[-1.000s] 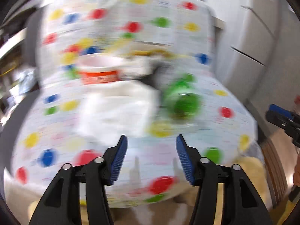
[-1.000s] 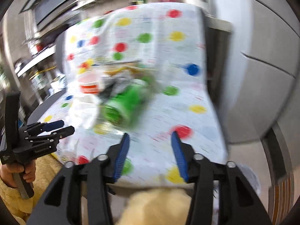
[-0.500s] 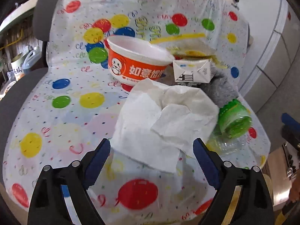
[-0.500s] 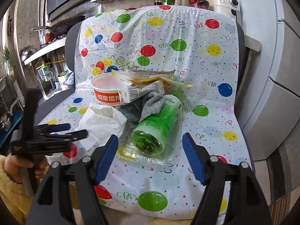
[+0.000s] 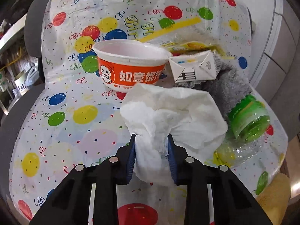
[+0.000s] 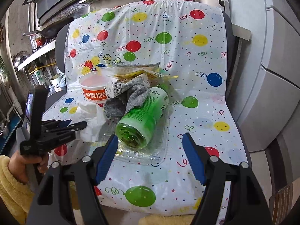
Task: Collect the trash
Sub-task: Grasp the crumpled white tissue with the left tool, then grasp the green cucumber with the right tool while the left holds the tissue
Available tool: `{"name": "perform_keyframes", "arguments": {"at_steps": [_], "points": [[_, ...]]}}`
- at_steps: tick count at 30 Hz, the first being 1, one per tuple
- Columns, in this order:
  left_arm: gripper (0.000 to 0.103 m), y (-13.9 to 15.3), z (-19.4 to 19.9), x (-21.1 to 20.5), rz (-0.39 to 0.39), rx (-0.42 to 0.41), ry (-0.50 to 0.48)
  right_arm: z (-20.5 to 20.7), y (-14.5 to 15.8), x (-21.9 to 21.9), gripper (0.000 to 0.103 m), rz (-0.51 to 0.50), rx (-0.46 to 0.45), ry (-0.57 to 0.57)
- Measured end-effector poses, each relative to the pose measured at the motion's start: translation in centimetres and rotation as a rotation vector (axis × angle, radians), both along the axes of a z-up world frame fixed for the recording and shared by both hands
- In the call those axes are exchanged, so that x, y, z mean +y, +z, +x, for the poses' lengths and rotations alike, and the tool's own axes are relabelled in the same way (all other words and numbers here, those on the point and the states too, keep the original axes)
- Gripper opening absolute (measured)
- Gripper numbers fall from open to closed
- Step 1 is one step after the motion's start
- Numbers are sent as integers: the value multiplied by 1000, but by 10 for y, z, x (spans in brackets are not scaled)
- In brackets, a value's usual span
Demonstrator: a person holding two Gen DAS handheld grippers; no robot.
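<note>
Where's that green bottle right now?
The green bottle lies on its side mid-seat in the right wrist view, on a clear tray, against the grey cloth, ahead of the open right gripper.

A balloon-print cover (image 6: 196, 60) drapes a dark chair (image 6: 61, 37) beside grey cabinets (image 6: 277, 86).

A white cover (image 5: 61, 135) printed with red, yellow, green and blue balloons drapes the grey chair (image 5: 35, 31). The bowl (image 5: 131, 65) is white with an orange band, the tissue (image 5: 174, 112) white, the bottle (image 6: 144, 120) green, the cloth (image 6: 129, 101) grey, the carton (image 5: 195, 69) white.
</note>
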State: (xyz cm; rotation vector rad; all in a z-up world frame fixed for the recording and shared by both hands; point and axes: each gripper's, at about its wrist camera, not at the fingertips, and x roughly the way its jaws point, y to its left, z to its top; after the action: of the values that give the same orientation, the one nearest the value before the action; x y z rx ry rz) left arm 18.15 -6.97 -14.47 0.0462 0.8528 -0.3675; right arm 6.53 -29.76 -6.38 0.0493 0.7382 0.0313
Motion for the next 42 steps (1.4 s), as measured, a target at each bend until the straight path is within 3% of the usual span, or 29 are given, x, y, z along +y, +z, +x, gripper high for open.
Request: {"name": "perform_keyframes", "arguments": {"at_steps": [4, 7, 10, 13, 14, 16, 21, 29, 34, 42], "points": [[32, 30, 0, 28, -105, -25, 58, -3, 4, 0, 70, -12, -9, 2], [32, 43, 8, 48, -171, 7, 70, -5, 5, -2, 71, -10, -14, -5], [21, 36, 16, 50, -183, 49, 45, -4, 2, -4, 71, 6, -6, -15], [19, 30, 18, 50, -207, 45, 33, -5, 0, -4, 71, 13, 5, -16], [4, 32, 18, 51, -221, 46, 30, -6, 0, -4, 71, 12, 5, -15], [3, 38, 17, 52, -255, 31, 19, -6, 2, -3, 71, 5, 3, -11], [2, 65, 14, 53, -230, -54, 26, -4, 3, -1, 71, 10, 0, -14], [2, 91, -12, 95, -81, -149, 209, 8, 11, 35, 71, 12, -21, 70], [2, 81, -28, 129, -36, -153, 278, 33, 4, 81, 69, 32, -11, 160], [2, 46, -25, 169, -96, -58, 311, 85, -36, 149, 64, 34, 68, 227]]}}
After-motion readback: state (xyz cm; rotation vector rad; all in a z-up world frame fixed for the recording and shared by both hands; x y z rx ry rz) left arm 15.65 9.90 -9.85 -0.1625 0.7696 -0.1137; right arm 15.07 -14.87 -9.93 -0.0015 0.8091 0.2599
